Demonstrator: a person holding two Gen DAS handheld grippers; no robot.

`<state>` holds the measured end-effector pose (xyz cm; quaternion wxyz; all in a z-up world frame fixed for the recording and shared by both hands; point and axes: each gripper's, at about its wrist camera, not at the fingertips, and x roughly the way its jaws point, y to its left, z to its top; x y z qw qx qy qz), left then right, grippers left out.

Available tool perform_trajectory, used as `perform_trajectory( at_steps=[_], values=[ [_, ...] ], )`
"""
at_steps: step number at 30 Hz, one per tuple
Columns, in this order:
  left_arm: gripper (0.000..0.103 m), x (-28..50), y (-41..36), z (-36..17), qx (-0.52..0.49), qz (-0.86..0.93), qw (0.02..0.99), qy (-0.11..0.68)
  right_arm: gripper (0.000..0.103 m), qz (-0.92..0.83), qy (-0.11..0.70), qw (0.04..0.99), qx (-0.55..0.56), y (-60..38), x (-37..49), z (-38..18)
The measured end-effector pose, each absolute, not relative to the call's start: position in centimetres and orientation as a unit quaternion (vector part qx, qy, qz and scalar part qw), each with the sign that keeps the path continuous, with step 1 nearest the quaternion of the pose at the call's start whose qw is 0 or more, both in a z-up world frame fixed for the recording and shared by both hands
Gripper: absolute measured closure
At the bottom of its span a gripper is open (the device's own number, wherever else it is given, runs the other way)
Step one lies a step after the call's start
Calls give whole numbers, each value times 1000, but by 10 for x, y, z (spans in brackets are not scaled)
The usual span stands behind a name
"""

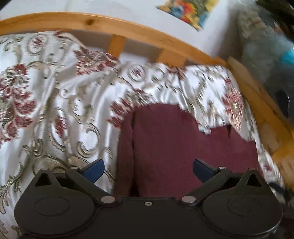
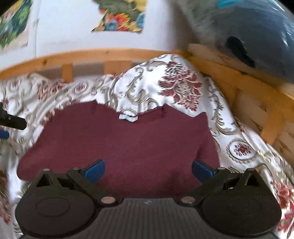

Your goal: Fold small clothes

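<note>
A small maroon knitted garment [image 2: 125, 145] lies flat on a white bedspread with red and gold flowers [image 2: 180, 86], a pale label at its neckline [image 2: 127, 117]. In the left wrist view the same maroon garment [image 1: 183, 143] fills the lower middle, its left edge folded over in a strip. My left gripper [image 1: 148, 170] hangs open above the garment's left edge, nothing between its blue pads [image 1: 94, 170]. My right gripper [image 2: 148, 170] is open too, above the garment's near part, its blue pads [image 2: 202, 170] bare. A black part at the left edge of the right wrist view [image 2: 12, 122] looks like the left gripper.
A wooden bed rail [image 1: 128, 27] runs along the far side and another wooden rail [image 2: 248, 95] along the right. A white wall with colourful pictures [image 2: 121, 16] stands behind. A blue-grey bulky object [image 2: 257, 36] sits past the right rail. The patterned bedspread [image 1: 46, 92] stretches left.
</note>
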<state>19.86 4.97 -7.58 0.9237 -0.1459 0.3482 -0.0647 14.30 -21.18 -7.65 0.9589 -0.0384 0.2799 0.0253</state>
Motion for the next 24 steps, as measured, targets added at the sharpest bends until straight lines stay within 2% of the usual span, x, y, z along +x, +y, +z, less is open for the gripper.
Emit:
perform_trajectory(
  at_steps=[6, 11, 15, 24],
  values=[
    [1, 220, 37, -110, -84, -70, 917, 383, 0, 51, 282, 955, -80, -200, 164, -93],
    [1, 240, 55, -137, -152, -59, 886, 435, 0, 59, 292, 951, -87, -200, 178, -104],
    [1, 244, 69, -139, -205, -57, 871, 442, 0, 65, 320, 939, -103, -194, 182, -116],
    [1, 241, 60, -131, -182, -80, 876, 440, 0, 75, 357, 927, -90, -197, 192, -133]
  ],
)
